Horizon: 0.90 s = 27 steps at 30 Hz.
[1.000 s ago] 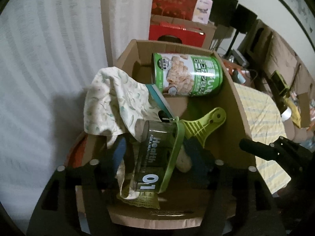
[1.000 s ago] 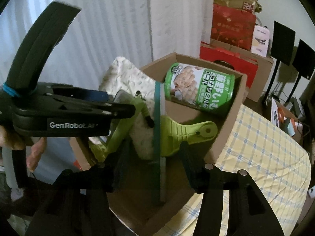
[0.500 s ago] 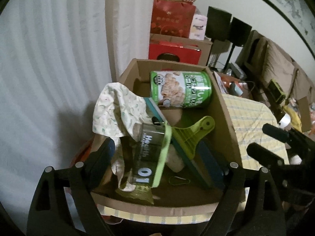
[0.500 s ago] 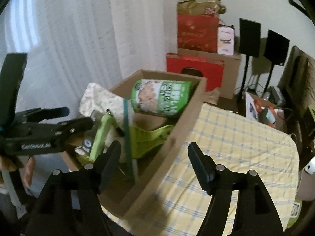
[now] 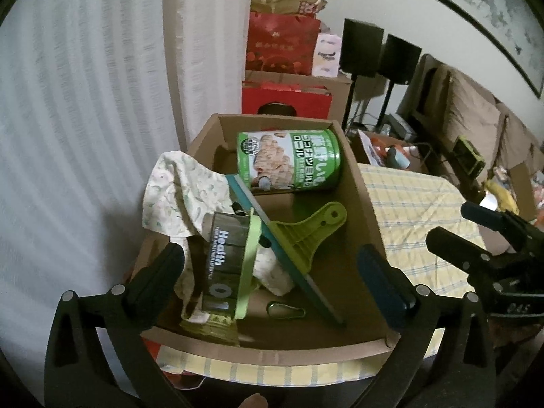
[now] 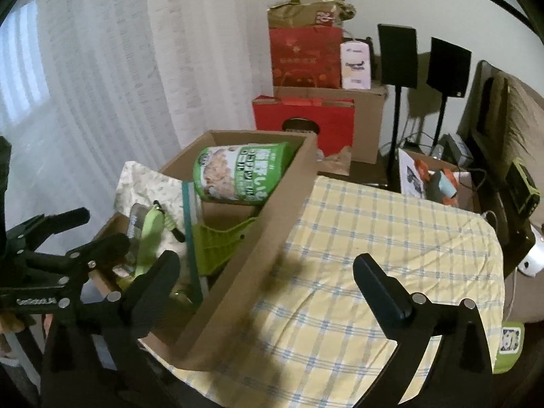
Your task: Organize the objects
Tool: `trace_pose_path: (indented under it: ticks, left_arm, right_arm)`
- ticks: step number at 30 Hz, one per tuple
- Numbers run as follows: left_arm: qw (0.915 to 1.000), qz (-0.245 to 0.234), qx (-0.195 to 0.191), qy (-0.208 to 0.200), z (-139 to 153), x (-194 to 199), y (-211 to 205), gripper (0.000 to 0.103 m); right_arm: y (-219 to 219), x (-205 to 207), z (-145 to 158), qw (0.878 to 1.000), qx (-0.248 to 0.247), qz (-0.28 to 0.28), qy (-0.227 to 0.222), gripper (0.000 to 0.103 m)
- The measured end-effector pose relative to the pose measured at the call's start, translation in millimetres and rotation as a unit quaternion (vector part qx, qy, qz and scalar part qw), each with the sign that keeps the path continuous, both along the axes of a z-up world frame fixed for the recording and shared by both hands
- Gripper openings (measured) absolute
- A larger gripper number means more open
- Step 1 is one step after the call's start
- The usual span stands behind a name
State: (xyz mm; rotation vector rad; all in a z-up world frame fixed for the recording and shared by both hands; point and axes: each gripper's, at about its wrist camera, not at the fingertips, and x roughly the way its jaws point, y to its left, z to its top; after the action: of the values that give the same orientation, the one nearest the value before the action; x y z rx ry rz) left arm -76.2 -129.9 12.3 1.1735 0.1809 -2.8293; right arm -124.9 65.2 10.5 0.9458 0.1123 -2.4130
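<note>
Left wrist view: the left gripper (image 5: 272,272) is seen spread wide, its jaws having just been opening, with nothing pinched between them. It hangs over the near end of a cardboard box (image 5: 365,204) that sits at the left edge of the tabletop (image 5: 418,210), which is covered by a yellow checked cloth. Inside the box, a green can (image 5: 289,161) is laid on its side against the far wall. A patterned cloth (image 5: 180,190) is draped over the box's left wall. A dark bottle (image 5: 222,265) with a light green band is lying near the left wall, tilted. Beside it a lime green clip (image 5: 306,231) is found, with a teal flat strip (image 5: 285,255) running diagonally across it. A small green carabiner (image 5: 285,309) is lying on the box floor near the front wall. The right gripper's black frame is visible at the right edge, above the tabletop.

Right wrist view: the right gripper (image 6: 265,282) is also spread wide, jaws just been opening, nothing between the fingers. It's held over the box's right wall and the checked cloth on the tabletop. The same can, clip and patterned cloth are seen in the box to the left. The left gripper's black body is visible at the left edge, beside the box's near left corner. Red bags (image 6: 306,54) and brown cartons are stacked behind, by the curtain.
</note>
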Motion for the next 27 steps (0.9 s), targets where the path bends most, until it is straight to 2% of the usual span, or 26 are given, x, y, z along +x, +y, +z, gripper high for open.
trace_pose_path:
  ticks: [13, 27]
  left_arm:
    - [0.9998, -0.007, 0.011, 0.011, 3, 1, 30, 0.103]
    - [0.9989, -0.042, 0.016, 0.016, 13, -6, 86, 0.103]
  right_arm:
    - [40, 2, 1, 0.999, -0.002, -0.041, 0.008, 0.102]
    - [95, 6, 10, 0.995, -0.003, -0.093, 0.024, 0.102]
